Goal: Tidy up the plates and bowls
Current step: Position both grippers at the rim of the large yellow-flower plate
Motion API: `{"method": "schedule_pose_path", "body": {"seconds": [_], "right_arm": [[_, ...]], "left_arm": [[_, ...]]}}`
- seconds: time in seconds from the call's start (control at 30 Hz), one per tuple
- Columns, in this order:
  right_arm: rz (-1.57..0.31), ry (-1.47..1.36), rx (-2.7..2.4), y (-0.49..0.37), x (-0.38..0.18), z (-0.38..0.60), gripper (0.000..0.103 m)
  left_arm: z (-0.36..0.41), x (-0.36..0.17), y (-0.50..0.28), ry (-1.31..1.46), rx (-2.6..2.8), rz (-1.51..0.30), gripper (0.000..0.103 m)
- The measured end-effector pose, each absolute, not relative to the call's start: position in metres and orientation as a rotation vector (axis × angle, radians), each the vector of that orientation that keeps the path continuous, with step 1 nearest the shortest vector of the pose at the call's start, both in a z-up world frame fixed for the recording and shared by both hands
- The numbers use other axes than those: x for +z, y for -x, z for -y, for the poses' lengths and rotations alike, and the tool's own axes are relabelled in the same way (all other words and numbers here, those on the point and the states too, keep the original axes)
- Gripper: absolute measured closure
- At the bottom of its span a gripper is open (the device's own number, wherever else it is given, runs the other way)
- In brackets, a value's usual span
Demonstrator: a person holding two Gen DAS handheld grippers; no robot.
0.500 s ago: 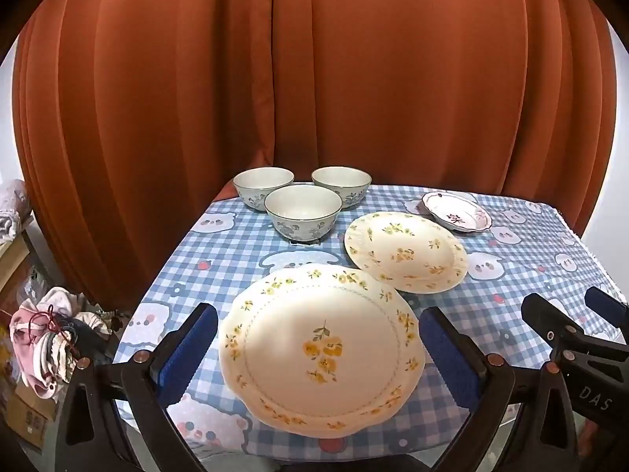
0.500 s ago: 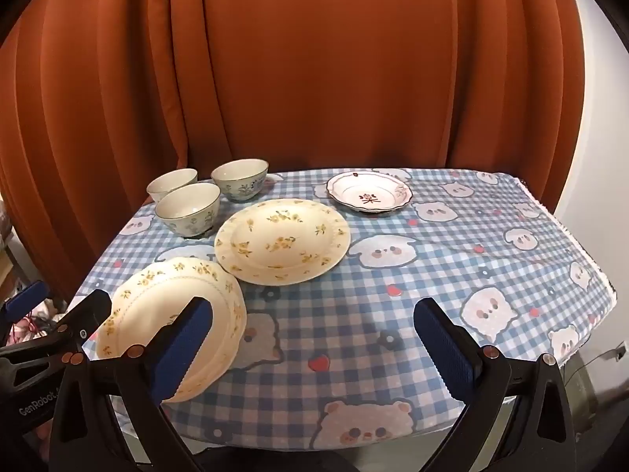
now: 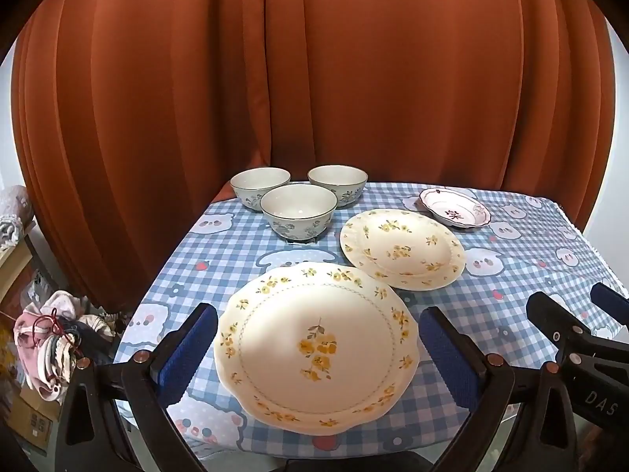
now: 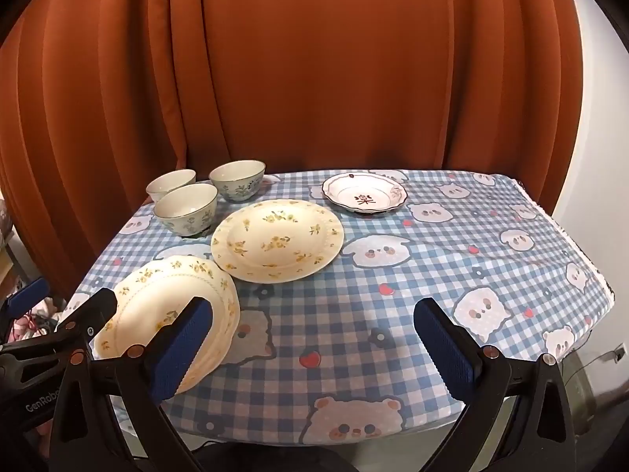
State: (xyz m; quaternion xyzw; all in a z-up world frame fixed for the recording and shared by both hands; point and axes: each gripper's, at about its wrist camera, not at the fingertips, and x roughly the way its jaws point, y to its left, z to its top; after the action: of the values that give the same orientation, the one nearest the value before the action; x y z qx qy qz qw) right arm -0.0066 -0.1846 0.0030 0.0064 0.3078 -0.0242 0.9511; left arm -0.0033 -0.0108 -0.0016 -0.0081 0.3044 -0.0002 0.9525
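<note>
A large cream plate with yellow flowers (image 3: 314,348) lies at the table's near edge, seen between the wide-apart fingers of my left gripper (image 3: 316,344), which is open and hangs in front of it without touching. Behind it sits a second yellow-flowered plate (image 3: 403,253), and a small white dish with a dark red motif (image 3: 456,208) lies at the back. Three white bowls with blue flowers (image 3: 298,210) cluster at the back left. My right gripper (image 4: 310,334) is open over bare tablecloth, the near plate (image 4: 157,306) beside its left finger.
The table has a blue checked cloth with bear faces (image 4: 452,259). An orange curtain (image 3: 314,78) hangs close behind it. Clothes and boxes (image 3: 47,338) are piled on the floor to the left. The table's right part holds only the cloth.
</note>
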Motion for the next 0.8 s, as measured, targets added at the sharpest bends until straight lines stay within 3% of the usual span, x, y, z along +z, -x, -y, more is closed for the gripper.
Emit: {"method": "schedule_pose_path", "body": {"seconds": [0.8], "right_arm": [[-0.621,-0.047,-0.048,0.002,-0.001,0.196,0.000]], "left_arm": [[0.017,-0.003,0.000,0.008,-0.008,-0.621,0.000]]}}
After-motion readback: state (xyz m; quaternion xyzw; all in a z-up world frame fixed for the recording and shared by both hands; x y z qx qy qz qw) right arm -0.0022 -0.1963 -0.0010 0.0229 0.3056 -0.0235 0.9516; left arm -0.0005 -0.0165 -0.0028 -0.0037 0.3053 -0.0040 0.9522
